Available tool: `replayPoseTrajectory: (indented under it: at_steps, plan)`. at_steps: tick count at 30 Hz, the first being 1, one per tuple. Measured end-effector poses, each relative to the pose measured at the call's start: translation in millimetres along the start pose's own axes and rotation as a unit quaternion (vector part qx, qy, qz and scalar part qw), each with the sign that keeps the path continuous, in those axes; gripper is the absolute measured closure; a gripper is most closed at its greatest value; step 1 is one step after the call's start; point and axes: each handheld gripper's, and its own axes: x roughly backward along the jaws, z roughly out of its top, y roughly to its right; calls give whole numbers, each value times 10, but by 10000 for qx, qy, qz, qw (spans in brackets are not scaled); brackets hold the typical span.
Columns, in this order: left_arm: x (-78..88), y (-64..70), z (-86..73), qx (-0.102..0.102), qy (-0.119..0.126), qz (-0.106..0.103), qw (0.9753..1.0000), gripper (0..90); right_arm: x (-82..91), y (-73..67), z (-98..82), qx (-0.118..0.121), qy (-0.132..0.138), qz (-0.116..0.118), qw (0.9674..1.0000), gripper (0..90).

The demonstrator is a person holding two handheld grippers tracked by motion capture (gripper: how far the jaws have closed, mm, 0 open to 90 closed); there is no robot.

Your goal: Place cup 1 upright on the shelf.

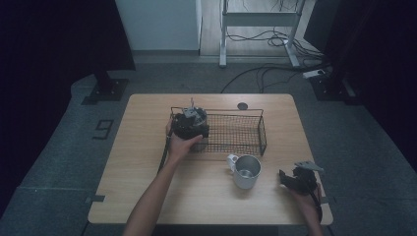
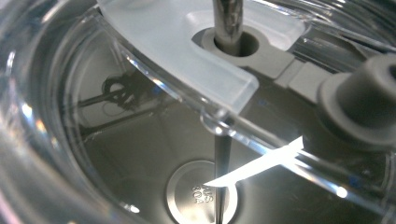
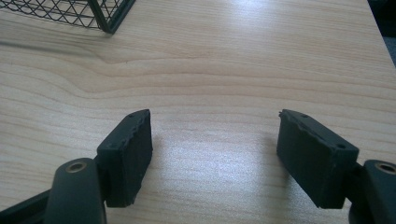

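Observation:
My left gripper (image 1: 191, 124) is held over the left end of a black wire basket (image 1: 263, 132), right against a round container (image 1: 198, 114) with a thin metal rod (image 1: 192, 102) sticking up from it. Its jaws are hidden. The left gripper view looks at close range through a clear lid (image 2: 177, 42) with the metal rod (image 2: 227, 18) passing through a hole, a grey stopper (image 2: 369, 107) and a stamped steel bottom (image 2: 201, 191). My right gripper (image 1: 284, 178) rests open at the table's front right; its pads (image 3: 128, 154) stand wide apart over bare wood.
A steel mug (image 1: 246, 171) stands in front of the basket, handle to the left, between the two hands. A corner of the basket (image 3: 105, 16) shows in the right gripper view. A small dark disc (image 1: 242, 105) lies behind the basket.

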Motion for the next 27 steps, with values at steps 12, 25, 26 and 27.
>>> replayPoseTrajectory:
  at_steps: [12, 25, 26, 27]
  plan:
    - [9, -2, -12, -1, 9, -12, 10000, 39, 0, 0, 0, -1, 0, -1, 10000, 265]
    - [110, 5, 2, -105, 180, -76, 9998, 0, -2, 0, 0, -3, 7, 4, 10000, 265]
    - [131, -1, 8, -105, 206, -86, 9997, 0, -2, 0, 0, -3, 6, 4, 10000, 265]
    - [131, -1, 8, -105, 206, -86, 9997, 0, -2, 0, 0, -3, 6, 4, 10000, 265]
